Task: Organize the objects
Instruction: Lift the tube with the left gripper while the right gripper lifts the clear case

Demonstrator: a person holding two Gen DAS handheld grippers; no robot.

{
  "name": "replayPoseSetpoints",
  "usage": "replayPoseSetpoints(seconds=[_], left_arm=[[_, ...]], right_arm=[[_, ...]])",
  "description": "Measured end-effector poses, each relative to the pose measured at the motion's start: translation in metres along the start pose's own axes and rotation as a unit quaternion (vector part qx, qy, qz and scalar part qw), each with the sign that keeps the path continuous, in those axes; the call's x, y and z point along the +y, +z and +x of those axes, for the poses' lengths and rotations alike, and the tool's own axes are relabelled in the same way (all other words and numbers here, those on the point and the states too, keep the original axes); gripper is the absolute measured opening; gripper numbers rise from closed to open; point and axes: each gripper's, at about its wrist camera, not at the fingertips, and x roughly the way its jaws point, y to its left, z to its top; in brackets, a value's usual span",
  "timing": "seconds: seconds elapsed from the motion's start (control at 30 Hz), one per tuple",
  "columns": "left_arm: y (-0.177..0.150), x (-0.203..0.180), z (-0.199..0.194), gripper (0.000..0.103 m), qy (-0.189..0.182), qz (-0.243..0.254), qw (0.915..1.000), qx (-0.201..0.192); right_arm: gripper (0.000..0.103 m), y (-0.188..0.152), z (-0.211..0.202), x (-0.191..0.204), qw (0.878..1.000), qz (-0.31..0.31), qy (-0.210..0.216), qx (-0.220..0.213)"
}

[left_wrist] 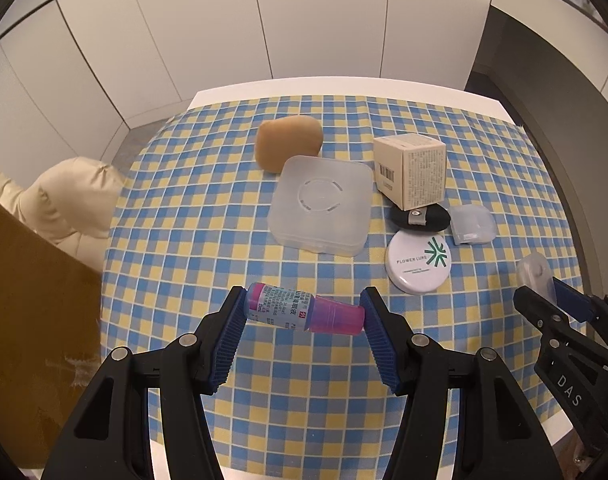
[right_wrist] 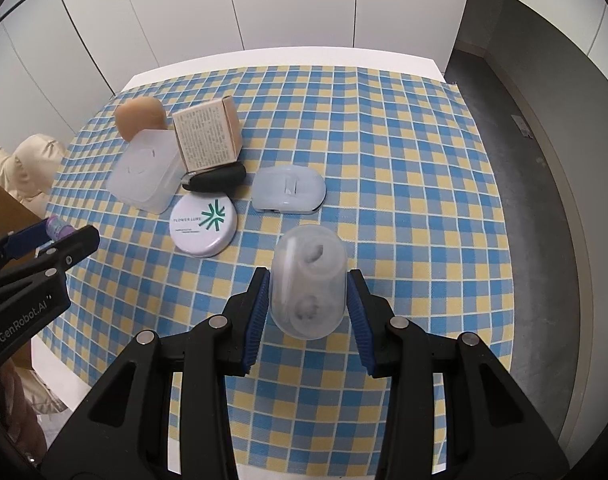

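My left gripper [left_wrist: 302, 314] is shut on a small eye-drop bottle [left_wrist: 300, 313] with a pink cap, held crosswise above the checked cloth. My right gripper [right_wrist: 308, 292] is shut on a clear domed plastic case [right_wrist: 308, 292] with two round wells, also lifted off the table. In the left wrist view that clear case [left_wrist: 535, 272] and the right gripper [left_wrist: 551, 300] show at the right edge. The right wrist view catches the left gripper [right_wrist: 60, 236] and the bottle's purple end [right_wrist: 57, 227] at the left edge.
On the blue-and-yellow checked cloth [left_wrist: 208, 208] lie a tan pouch [left_wrist: 288, 142], a square translucent box [left_wrist: 321, 204], a beige carton [left_wrist: 411, 168], a black oval item [left_wrist: 419, 218], a white round compact [left_wrist: 419, 262] and a small clear case [right_wrist: 288, 189]. A cream cushion [left_wrist: 68, 196] sits left.
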Motion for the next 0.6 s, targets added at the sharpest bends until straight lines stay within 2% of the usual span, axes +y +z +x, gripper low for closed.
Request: replayPoseSetpoints(seconds=[0.2, 0.3, 0.6], left_arm=[[0.006, 0.005, -0.013, 0.058, 0.001, -0.008, 1.0, -0.003], [0.01, 0.009, -0.022, 0.058, -0.003, -0.017, 0.9998, -0.006], [0.022, 0.02, -0.054, 0.058, -0.006, -0.03, 0.9994, -0.016]], right_arm=[[0.04, 0.013, -0.015, -0.012, 1.0, 0.013, 0.0, -0.005], [0.04, 0.004, -0.031, -0.016, 1.0, 0.023, 0.008, -0.007], [0.04, 0.006, -0.067, -0.008, 1.0, 0.015, 0.002, -0.021]])
